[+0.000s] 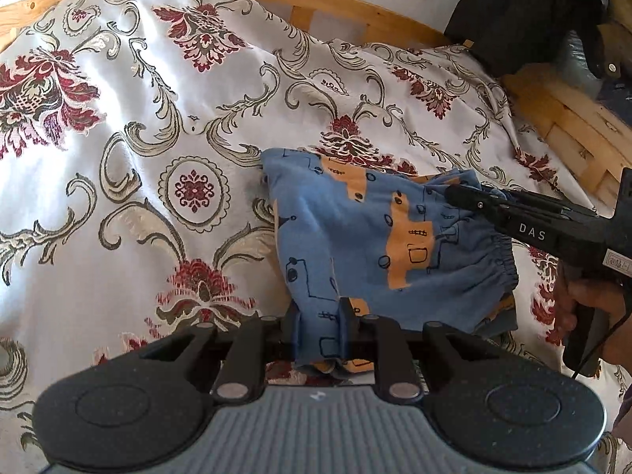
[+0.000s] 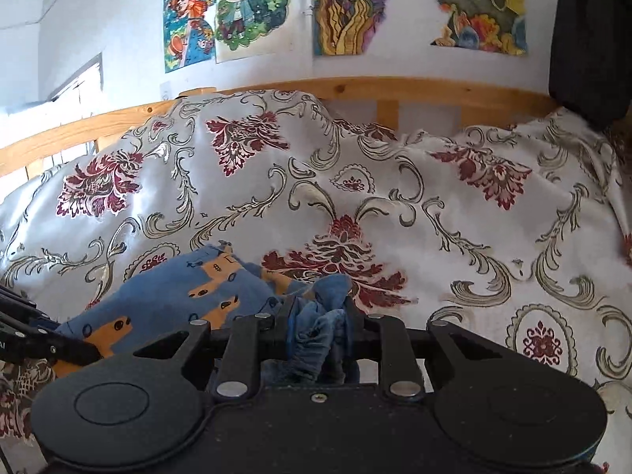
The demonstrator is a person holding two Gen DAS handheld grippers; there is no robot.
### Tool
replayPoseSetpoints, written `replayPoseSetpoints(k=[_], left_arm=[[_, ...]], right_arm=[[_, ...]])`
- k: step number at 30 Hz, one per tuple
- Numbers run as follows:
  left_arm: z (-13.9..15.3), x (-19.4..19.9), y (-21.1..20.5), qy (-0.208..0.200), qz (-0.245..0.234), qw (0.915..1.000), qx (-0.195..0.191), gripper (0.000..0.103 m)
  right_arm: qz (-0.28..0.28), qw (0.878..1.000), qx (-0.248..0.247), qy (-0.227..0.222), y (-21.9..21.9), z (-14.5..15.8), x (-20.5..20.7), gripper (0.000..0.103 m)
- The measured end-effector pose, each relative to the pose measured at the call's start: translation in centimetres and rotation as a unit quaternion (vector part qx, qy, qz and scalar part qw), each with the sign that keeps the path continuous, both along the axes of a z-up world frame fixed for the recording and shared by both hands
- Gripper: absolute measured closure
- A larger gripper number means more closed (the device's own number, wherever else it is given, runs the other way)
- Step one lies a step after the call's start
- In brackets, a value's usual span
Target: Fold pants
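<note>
Covering the whole working surface is a floral bedspread (image 1: 166, 126), cream with red motifs, laid over a bed with a wooden frame (image 1: 355, 4) along the far edge; posters (image 2: 233, 12) hang on the wall behind.

On this spread, toward the near right in the left wrist view, lie the pants (image 1: 379, 229), blue with orange patches and dark line drawings. They are bunched and partly doubled over, not flat. The elastic waistband (image 1: 501, 264) shows gathered at the right side of the heap, and a hem or leg end hangs at the near edge.

Left gripper (image 1: 320, 328): fingers clamped on the near hanging edge of the pants, cloth pinched between them and drooping below the pads.

Right gripper (image 1: 458, 193): seen entering from the right in the left wrist view, with its tips at the far right corner of the garment. Its own camera shows gathered blue cloth (image 2: 316, 328) pinched between the fingers (this looks like waistband fabric, though that cannot be confirmed). A hand (image 1: 588, 300) holds its grip.

Relation governing the coming move, by judgement: the two pinch points sit on opposite corners of the heap, left near and right far, so the garment's long axis runs roughly between them on a diagonal. Each gripper has its own end already in hand; neither is nearer to the free bulk, which lies between them. Drawing the grippers apart along that line would likely tension and flatten the cloth before any fold.
</note>
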State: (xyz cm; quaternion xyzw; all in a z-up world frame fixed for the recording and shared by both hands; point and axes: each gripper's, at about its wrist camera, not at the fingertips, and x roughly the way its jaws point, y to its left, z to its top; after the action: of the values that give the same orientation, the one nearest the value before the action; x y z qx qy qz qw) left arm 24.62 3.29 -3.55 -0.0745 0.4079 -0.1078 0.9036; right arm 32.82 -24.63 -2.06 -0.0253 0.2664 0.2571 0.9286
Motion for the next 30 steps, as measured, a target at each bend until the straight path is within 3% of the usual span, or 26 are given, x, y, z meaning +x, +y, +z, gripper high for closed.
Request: replayPoseSetpoints(k=[9,13,16,17,18,22,24,30], left_arm=[[0.3,0.0,-0.3,0.006,0.005,1.0,0.005,0.079],[0.7,-0.5,-0.4,0.0,0.007,0.9999,0.014,0.072],[1.3,-1.1,-0.6,-0.008,0.012,0.9997,0.02,0.058],[1.6,-1.4,-0.7,-0.011,0.016,0.9996,0.022,0.045],[1.8,-1.7,-0.7,-0.016,0.02,0.9994,0.024,0.037],[3.4,-3.5,-1.2,-0.043,0.028,0.9981,0.035,0.02],[4.1,-4.7,-1.5,-0.06,0.039,0.9967,0.04,0.008],[5.8,-8.6,-2.3,-0.093,0.064,0.9928,0.04,0.0]], right_arm=[[-0.016,1.0,-0.018,-0.011,0.2,0.7,-0.7,0.073],[-0.03,0.999,-0.021,-0.019,-0.5,1.4,-1.3,0.065],[-0.042,0.999,-0.019,-0.026,-1.1,2.3,-2.4,0.057],[-0.047,0.998,-0.018,-0.029,-1.3,2.6,-2.9,0.054],[-0.051,0.998,-0.017,-0.034,-1.5,3.0,-3.5,0.049],[-0.072,0.996,-0.007,-0.047,-2.1,4.5,-6.7,0.025],[-0.084,0.995,-0.003,-0.051,-2.3,5.2,-8.6,0.018],[-0.108,0.992,-0.002,-0.063,-2.5,7.3,-14.0,0.002]])
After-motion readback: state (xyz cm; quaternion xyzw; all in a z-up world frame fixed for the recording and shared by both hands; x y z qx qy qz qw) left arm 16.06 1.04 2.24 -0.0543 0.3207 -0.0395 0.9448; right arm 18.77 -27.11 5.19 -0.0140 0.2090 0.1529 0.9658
